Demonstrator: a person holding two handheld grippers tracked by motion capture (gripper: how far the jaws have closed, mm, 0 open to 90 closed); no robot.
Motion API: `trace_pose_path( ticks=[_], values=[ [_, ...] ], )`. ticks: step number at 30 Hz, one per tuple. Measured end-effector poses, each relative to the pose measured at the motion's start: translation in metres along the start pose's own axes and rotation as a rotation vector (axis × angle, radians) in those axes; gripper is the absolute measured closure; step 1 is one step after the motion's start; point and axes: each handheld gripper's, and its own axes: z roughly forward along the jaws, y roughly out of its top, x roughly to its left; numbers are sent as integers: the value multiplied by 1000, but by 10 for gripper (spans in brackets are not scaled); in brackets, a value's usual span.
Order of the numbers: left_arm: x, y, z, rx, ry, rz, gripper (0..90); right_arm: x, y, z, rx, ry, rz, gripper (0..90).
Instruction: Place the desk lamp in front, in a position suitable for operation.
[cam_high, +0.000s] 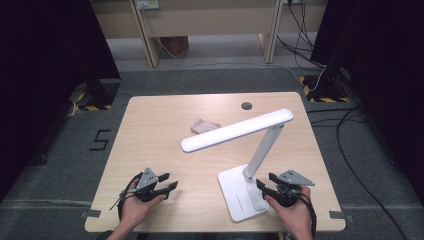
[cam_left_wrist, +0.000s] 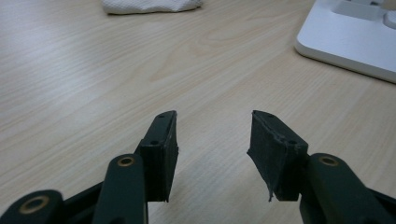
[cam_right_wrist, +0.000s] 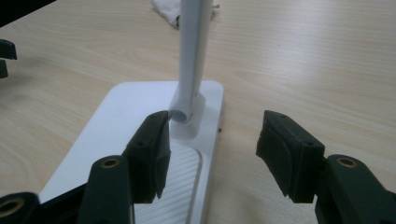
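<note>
- The white desk lamp (cam_high: 250, 150) stands at about four o'clock on the wooden table (cam_high: 150, 130).
- The right gripper (cam_high: 270, 186) hovers over the lamp base's near end (cam_right_wrist: 116, 140), jaws spread, pinching nothing.
- The left gripper (cam_high: 170, 182), at seven o'clock, is spread and empty.
- A crumpled cloth (cam_high: 204, 126) lies near the centre.

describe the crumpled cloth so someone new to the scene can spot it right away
Start at the wooden table and find the white desk lamp standing at its right front. The cloth lies flat just beyond the lamp's long head, near the table's middle. It is the one soft, wrinkled, off-white lump there; the lamp is smooth and hard.
</note>
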Motion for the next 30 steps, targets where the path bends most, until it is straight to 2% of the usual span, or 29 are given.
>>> trace_pose_path(
  ticks=[5, 8, 10, 12, 19, 22, 24, 27, 30],
  values=[
    [-6, 2, 4, 20, -28, 19, 509, 5, -2, 3, 41, 29, 4, 474],
    [-12, 7, 8, 28, -53, 53, 520, 5, -2, 4, 68, 41, 5, 493],
    [-18, 11, 11, 36, -76, 77, 536, 7, -3, 4, 84, 67, 16, 493],
    [-25, 14, 15, 41, -98, 94, 549, 7, -3, 3, 94, 70, 0, 493],
    [-42, 25, 25, 53, -160, 114, 572, 11, -8, 0, 152, 76, 8, 485],
    [-47, 28, 31, 71, -185, 120, 572, 11, -8, 0, 144, 73, 12, 494],
    [-51, 30, 35, 76, -205, 125, 571, 11, -7, -1, 157, 70, 8, 500],
    [-57, 34, 41, 84, -225, 149, 572, 10, -9, -5, 177, 64, 8, 520],
    [-60, 38, 45, 90, -230, 176, 582, 5, -14, -12, 188, 72, 29, 540]
  ],
)
